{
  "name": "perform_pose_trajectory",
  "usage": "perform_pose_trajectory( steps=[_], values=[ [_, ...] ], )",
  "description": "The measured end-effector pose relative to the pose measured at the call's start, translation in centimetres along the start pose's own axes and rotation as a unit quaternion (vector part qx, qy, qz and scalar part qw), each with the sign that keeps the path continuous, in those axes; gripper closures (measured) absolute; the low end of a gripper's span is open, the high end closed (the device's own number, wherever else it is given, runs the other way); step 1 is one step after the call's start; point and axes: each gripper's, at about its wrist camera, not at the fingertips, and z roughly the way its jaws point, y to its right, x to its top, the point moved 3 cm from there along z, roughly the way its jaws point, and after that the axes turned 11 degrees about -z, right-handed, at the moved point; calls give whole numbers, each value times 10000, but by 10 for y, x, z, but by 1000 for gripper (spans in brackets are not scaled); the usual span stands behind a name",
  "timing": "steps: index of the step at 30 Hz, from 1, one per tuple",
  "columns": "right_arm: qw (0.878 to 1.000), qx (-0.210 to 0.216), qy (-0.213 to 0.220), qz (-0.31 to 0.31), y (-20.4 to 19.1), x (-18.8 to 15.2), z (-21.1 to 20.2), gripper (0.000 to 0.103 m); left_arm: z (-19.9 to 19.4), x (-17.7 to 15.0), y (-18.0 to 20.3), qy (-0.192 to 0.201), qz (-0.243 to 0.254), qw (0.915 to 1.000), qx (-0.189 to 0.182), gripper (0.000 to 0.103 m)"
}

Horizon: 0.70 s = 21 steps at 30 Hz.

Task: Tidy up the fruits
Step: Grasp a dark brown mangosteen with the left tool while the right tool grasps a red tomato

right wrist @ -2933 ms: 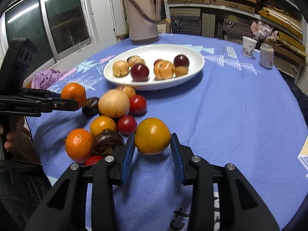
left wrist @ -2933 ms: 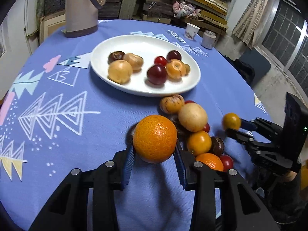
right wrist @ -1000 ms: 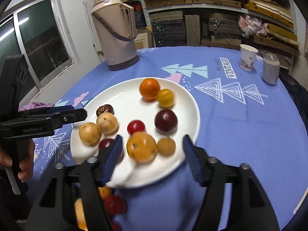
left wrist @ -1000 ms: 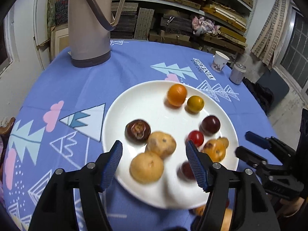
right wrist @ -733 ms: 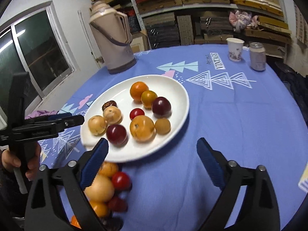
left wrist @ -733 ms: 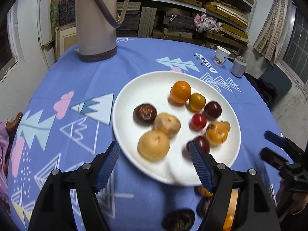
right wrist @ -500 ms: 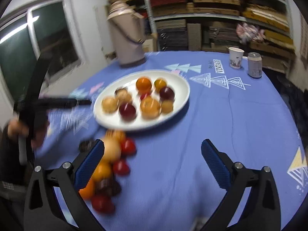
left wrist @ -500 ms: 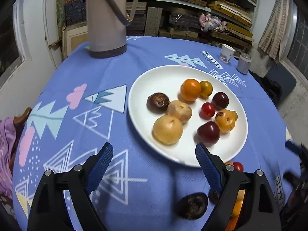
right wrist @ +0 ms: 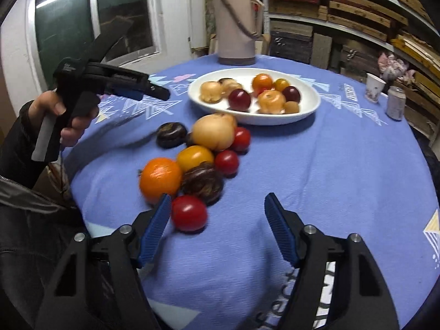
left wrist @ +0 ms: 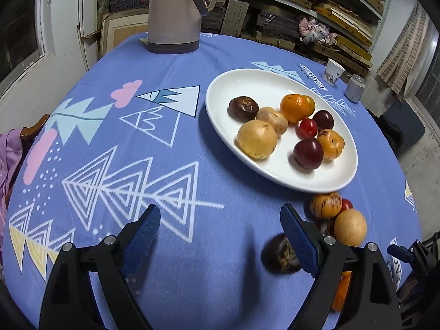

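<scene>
A white plate (left wrist: pixel 225 85) (right wrist: pixel 308 110) holds several fruits, among them an orange (left wrist: pixel 294 107) and a dark plum (left wrist: pixel 308 153). A loose pile of fruit lies on the blue cloth in front of it: an orange (right wrist: pixel 160 179), a red tomato (right wrist: pixel 189 216), a dark brown fruit (left wrist: pixel 280 253) (right wrist: pixel 171 134), a pale round fruit (right wrist: pixel 213 134). My left gripper (left wrist: pixel 220 225) is open and empty, low over the cloth left of the pile. My right gripper (right wrist: pixel 217 211) is open and empty, just behind the tomato.
A tall beige thermos (left wrist: pixel 174 13) (right wrist: pixel 236 24) stands at the table's far side. A paper cup (left wrist: pixel 333 72) and a small can (left wrist: pixel 354 88) stand at the far right. Shelves of boards line the back wall.
Both grippers let go of their fruit on the plate, opened, and have pulled back toward the loose pile at the table's near side.
</scene>
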Motion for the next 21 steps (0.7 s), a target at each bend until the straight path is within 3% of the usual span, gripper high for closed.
perform_pose_trajectory(
  steps=[4, 9, 10, 12, 21],
  values=[
    [9997, 103, -91, -199, -11, -1, 3, 36, -1, -5, -1, -57, 16, 10000, -7, 14],
    [9990, 199, -247, -322, -21, -4, 14, 47, 2, -11, 3, -141, 108, 9998, -27, 14],
    [9989, 203, -263, -341, -22, -4, 16, 51, 3, -13, 5, -173, 146, 9997, -23, 14],
    [9983, 223, -364, -393, -25, -4, 24, 71, 5, -17, 7, -231, 208, 9995, -31, 14],
    [9993, 106, -338, -135, -11, -4, 24, 71, 12, -36, 25, -445, 613, 9970, -132, 14]
  ],
)
